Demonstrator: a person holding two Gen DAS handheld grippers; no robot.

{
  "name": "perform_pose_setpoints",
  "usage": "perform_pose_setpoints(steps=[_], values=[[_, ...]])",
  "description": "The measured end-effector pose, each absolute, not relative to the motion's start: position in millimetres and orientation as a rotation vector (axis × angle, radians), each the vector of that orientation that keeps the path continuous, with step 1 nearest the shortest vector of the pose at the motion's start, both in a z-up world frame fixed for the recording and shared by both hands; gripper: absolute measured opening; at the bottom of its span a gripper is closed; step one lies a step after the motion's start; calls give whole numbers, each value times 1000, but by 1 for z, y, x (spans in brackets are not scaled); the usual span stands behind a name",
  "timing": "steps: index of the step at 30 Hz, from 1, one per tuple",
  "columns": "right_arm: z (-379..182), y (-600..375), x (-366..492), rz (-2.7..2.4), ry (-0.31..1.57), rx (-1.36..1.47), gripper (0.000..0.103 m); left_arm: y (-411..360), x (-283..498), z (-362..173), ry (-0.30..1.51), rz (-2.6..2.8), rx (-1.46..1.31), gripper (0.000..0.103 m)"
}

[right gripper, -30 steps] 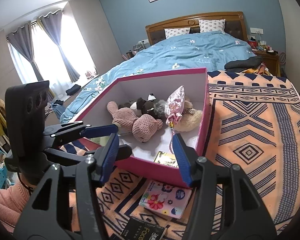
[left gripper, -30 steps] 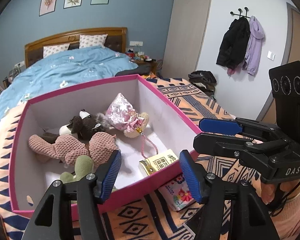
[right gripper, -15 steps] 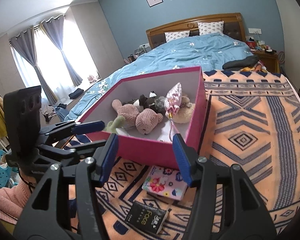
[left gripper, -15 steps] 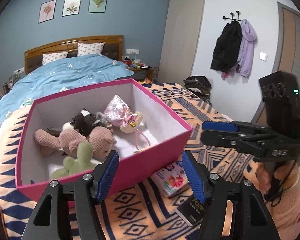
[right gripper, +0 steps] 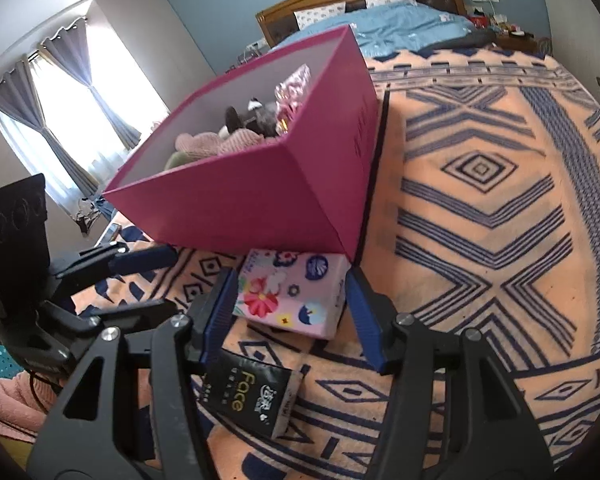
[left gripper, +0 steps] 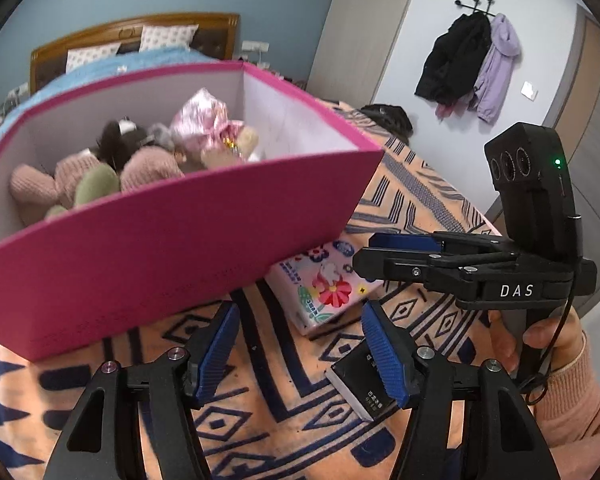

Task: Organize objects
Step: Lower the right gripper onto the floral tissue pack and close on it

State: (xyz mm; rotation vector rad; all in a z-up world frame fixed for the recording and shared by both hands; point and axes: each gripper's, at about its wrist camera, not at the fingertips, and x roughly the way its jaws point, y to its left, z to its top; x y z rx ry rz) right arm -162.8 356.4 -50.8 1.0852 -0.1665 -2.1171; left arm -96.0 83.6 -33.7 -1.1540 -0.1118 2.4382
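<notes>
A pink box (left gripper: pixel 180 248) (right gripper: pixel 240 200) stands on the patterned blanket and holds plush toys (left gripper: pixel 148 164) and a pink pouch (left gripper: pixel 202 120). A floral tissue pack (left gripper: pixel 320 284) (right gripper: pixel 288 296) lies against the box's front corner. Nearer to me lies a black tissue pack (left gripper: pixel 360 380) (right gripper: pixel 248 396). My right gripper (right gripper: pixel 291 280) (left gripper: pixel 368 256) is low over the blanket with a finger on each side of the floral pack, pads clear of it. My left gripper (left gripper: pixel 300 312) (right gripper: pixel 168 256) hangs in front of the box, its jaws closing over bare blanket, with the black pack beside its right finger.
The orange and blue blanket (right gripper: pixel 480 200) stretches wide to the right of the box. Behind it is a bed with a blue duvet (right gripper: pixel 404 24). Coats (left gripper: pixel 472 60) hang on the far wall, and curtains (right gripper: pixel 72 100) frame a window at left. A hand in a pink sleeve (left gripper: pixel 548 344) holds the right gripper.
Both grippers have come down toward the blanket and closer to the box front. The box wall now hides much of its inside. The floral pack now sits between the right fingers.
</notes>
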Motion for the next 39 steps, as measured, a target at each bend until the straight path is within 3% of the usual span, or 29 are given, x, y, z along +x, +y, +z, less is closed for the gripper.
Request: perform_pose_setpoints(steps=[8, 16, 39], values=[[-61, 352, -167, -2077, -196, 1126, 58, 88, -106, -47, -173, 2386, -1229, 51], [-61, 345, -162, -2035, -187, 1122, 49, 89, -109, -56, -204, 2349, -1281, 38], [-48, 346, -148, -2059, -177, 1058, 45, 85, -103, -42, -205, 2355, -1230, 38]])
